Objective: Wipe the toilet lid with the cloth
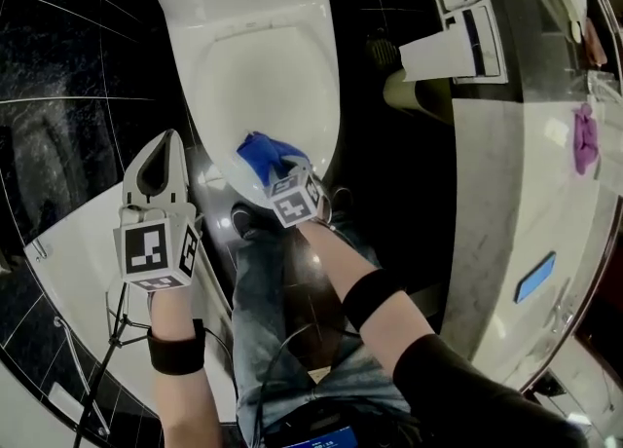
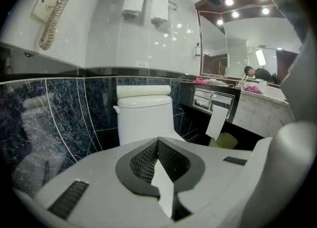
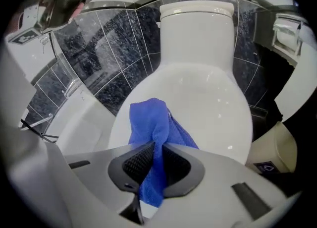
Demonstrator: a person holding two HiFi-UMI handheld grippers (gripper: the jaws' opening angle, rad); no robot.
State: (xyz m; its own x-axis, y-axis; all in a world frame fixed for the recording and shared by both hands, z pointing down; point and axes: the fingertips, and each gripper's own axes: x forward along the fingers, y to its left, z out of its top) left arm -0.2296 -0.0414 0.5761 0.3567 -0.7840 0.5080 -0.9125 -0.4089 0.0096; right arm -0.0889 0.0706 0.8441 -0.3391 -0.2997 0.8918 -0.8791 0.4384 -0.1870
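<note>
Right gripper point(image 3: 156, 148) pinching the blue cloth point(image 3: 151, 118), frame centre, on the toilet lid point(image 3: 208, 98)'s near end; most wiping left, I reckon.

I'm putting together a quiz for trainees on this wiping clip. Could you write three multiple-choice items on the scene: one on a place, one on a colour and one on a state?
1. Where is the cloth?
A. in a bucket
B. at the near end of the closed toilet lid
C. draped over a chair

2. What colour is the cloth?
A. pink
B. white
C. blue

3. What state is the left tool in?
A. shut with nothing in it
B. shut on the cloth
C. wide open

Answers:
1 B: the right tool grips the cloth over the front of the lid.
2 C: it shows blue in both the head view and the right gripper view.
3 A: the left gripper view shows its jaws together with nothing between them.
</note>
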